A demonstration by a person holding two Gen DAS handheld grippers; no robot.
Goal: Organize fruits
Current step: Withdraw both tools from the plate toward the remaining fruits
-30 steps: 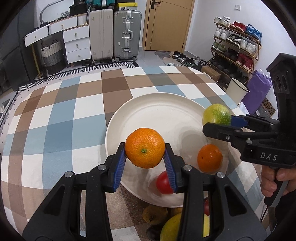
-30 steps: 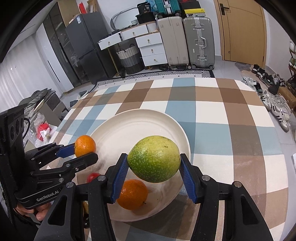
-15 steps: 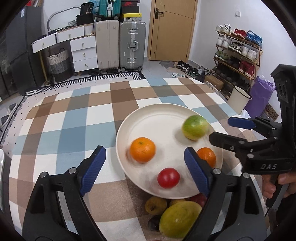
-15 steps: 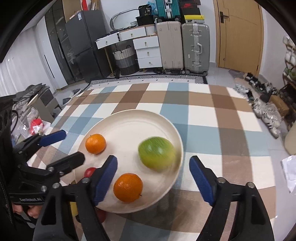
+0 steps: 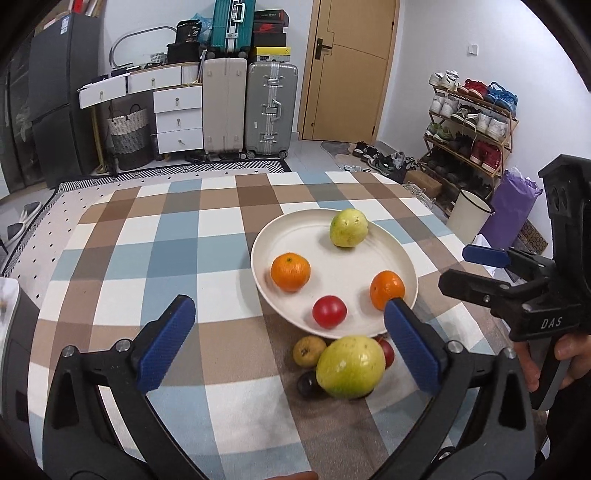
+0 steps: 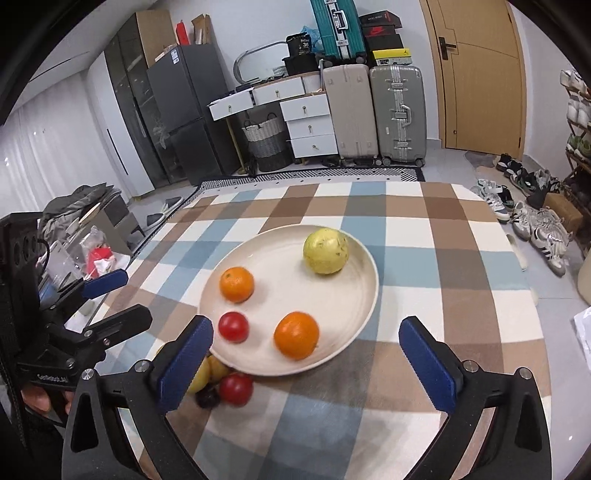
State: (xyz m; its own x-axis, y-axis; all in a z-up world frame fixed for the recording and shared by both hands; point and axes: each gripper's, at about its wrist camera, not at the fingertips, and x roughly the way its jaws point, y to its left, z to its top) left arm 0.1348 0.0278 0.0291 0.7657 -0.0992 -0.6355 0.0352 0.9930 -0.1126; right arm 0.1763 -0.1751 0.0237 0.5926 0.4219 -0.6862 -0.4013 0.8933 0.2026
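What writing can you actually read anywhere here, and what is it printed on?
"DAS": on the right gripper, seen from the left wrist.
"GenRobot.AI": on the left gripper, seen from the right wrist, blurred and only partly legible.
"36": on a black bag atop the drawers.
Logo on a red-and-black shoebox: too small to read.
Fridge sticker: too small to read.
The fruits and plate carry no text.

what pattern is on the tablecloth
Checks of brown, blue and cream on the tablecloth; clearest in the right wrist view.
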